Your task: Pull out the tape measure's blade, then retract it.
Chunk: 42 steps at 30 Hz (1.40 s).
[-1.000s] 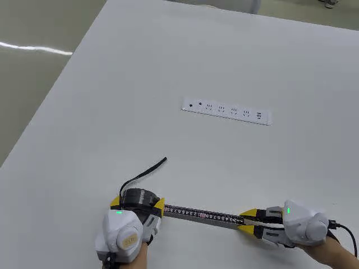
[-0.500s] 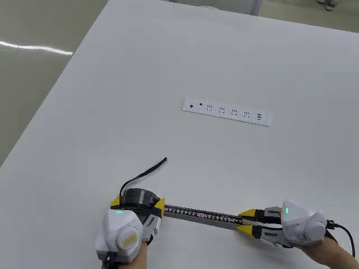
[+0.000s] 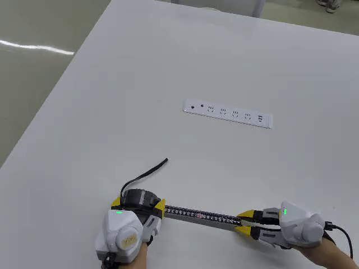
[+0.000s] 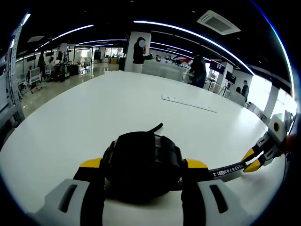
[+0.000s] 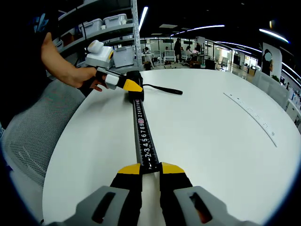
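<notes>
While left claw (image 3: 138, 203) clamps the case (image 4: 141, 157), right claw (image 5: 150, 168) pinches blade (image 5: 142, 132)

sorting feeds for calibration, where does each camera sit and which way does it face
Head view: on the person's head, looking forward and down at the table; left gripper and right gripper at the bottom.
Left gripper view: on the left gripper, facing across the table past the tape measure case between its fingers.
Right gripper view: on the right gripper, facing along the blade toward the case; the person's left hand shows.
Shared: both gripper views show blade and power strip.
</notes>
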Each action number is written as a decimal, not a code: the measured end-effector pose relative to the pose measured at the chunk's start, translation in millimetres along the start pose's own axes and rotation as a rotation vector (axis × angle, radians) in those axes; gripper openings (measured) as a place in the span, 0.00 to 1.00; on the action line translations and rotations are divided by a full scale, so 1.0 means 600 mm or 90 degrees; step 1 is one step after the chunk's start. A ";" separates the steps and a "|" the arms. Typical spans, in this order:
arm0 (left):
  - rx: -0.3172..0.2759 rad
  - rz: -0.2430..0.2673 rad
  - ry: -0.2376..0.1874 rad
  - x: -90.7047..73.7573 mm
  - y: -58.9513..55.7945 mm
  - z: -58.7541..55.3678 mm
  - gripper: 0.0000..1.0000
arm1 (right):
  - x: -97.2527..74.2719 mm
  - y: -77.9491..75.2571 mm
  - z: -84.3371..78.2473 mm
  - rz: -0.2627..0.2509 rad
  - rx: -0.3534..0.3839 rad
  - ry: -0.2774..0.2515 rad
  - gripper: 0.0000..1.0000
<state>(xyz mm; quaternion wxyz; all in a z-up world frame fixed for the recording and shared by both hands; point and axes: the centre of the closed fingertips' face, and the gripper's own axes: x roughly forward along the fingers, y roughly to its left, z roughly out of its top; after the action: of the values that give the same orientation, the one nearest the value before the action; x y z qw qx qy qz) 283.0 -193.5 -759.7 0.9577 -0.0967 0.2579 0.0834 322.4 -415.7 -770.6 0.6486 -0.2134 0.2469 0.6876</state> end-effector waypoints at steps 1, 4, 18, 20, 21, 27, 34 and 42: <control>0.000 0.000 0.000 0.000 0.000 0.000 0.63 | 0.000 0.000 0.000 0.000 0.000 0.000 0.12; 0.001 0.000 -0.001 -0.001 -0.001 0.000 0.63 | 0.002 -0.001 -0.001 0.000 0.001 0.000 0.12; 0.007 -0.001 0.004 -0.003 -0.002 0.000 0.63 | 0.006 0.000 0.002 0.002 -0.004 -0.003 0.12; 0.007 -0.001 0.004 -0.003 -0.002 0.000 0.63 | 0.005 0.000 0.006 0.001 -0.005 -0.005 0.12; 0.007 0.000 0.004 -0.003 -0.002 0.000 0.62 | 0.005 0.000 0.006 0.000 -0.005 -0.005 0.12; 0.008 0.001 0.003 -0.003 -0.002 0.000 0.62 | 0.006 -0.001 0.006 0.000 -0.006 -0.007 0.12; 0.009 0.004 -0.001 -0.002 -0.003 0.000 0.62 | 0.011 0.000 0.011 0.000 -0.008 -0.010 0.12; 0.019 0.010 -0.012 -0.001 -0.006 0.000 0.64 | 0.012 -0.001 0.014 0.001 -0.008 -0.013 0.12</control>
<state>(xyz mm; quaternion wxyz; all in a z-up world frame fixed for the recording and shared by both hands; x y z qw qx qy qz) 283.5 -197.1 -759.0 0.9607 -0.0797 0.2509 0.0882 322.5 -404.8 -768.5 0.6493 -0.2104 0.2362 0.6917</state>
